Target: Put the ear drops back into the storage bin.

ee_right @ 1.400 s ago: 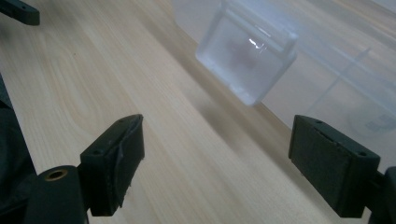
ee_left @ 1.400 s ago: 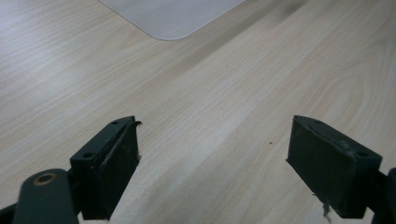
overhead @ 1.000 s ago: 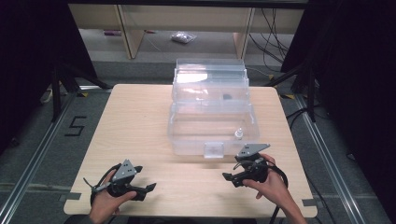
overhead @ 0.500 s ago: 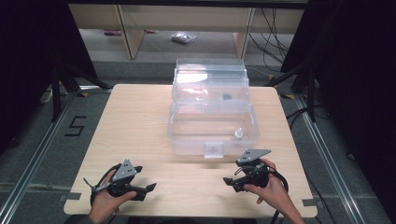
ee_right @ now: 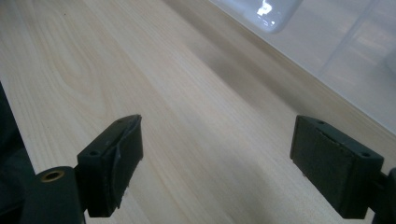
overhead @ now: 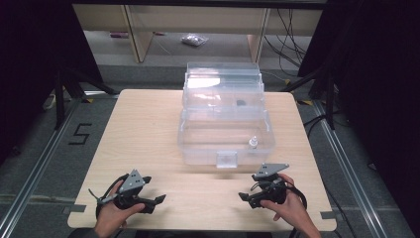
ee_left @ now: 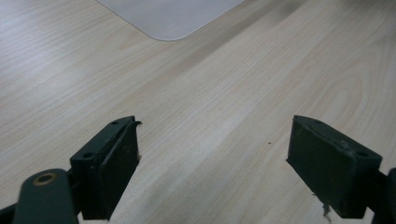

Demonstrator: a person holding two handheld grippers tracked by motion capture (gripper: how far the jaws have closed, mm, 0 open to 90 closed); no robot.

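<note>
Grippers point(overhead: 157, 200) point(overhead: 244, 197) near clear box point(overhead: 225, 134)

Floor behind table — crumpled bag point(overhead: 194, 40), perhaps plastic; shelf legs point(overhead: 134, 33).

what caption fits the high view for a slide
Two hand-held black grippers, left gripper and right gripper, rest open on the light wooden table before a clear plastic lidded box.

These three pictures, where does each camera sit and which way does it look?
High view: above the person's side, looking forward and down on the table and clear box; both hands show, left gripper, right gripper.
Left gripper view: rides that gripper, looks along open jaws at bare wood.
Right gripper view: likewise, box wall ahead.
Shared: the tabletop.
</note>
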